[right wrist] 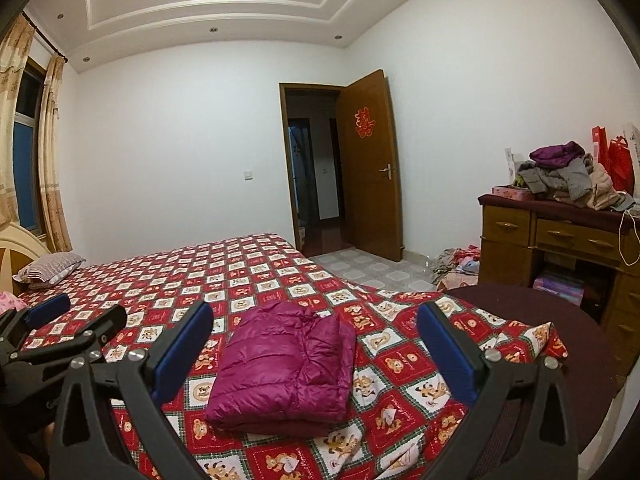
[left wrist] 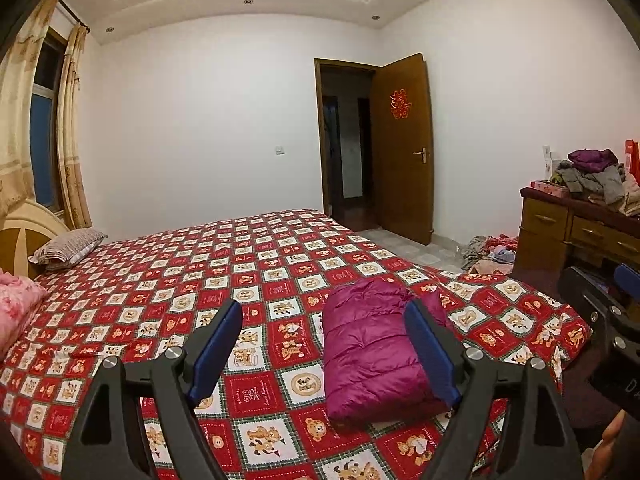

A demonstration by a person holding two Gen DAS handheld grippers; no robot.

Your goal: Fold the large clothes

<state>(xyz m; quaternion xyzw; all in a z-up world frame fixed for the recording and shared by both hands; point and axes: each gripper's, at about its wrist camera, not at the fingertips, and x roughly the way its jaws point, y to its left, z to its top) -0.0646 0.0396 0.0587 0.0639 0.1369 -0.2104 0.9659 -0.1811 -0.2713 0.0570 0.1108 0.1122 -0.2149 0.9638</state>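
Note:
A magenta puffer jacket [left wrist: 372, 352] [right wrist: 284, 368] lies folded into a thick rectangle on the red bear-patterned bedspread [left wrist: 200, 280] [right wrist: 200, 272], near the bed's close corner. My left gripper [left wrist: 323, 312] hovers above the bed in front of the jacket, jaws wide and nothing between the blue pads [left wrist: 216, 340]. My right gripper [right wrist: 316, 312] is held the same way beside it, open and empty, with the jacket lying beyond its fingers. Each gripper shows at the edge of the other's view: the right gripper [left wrist: 604, 280] at the right, the left gripper [right wrist: 80, 312] at the left.
A wooden desk [right wrist: 520, 224] at the right carries a pile of loose clothes [left wrist: 592, 176] [right wrist: 568, 176]. More clothes [right wrist: 460, 260] lie on the tiled floor beside it. A striped pillow [left wrist: 68, 248] and pink bedding [left wrist: 16, 300] sit near the headboard. The door [right wrist: 368, 168] stands ajar.

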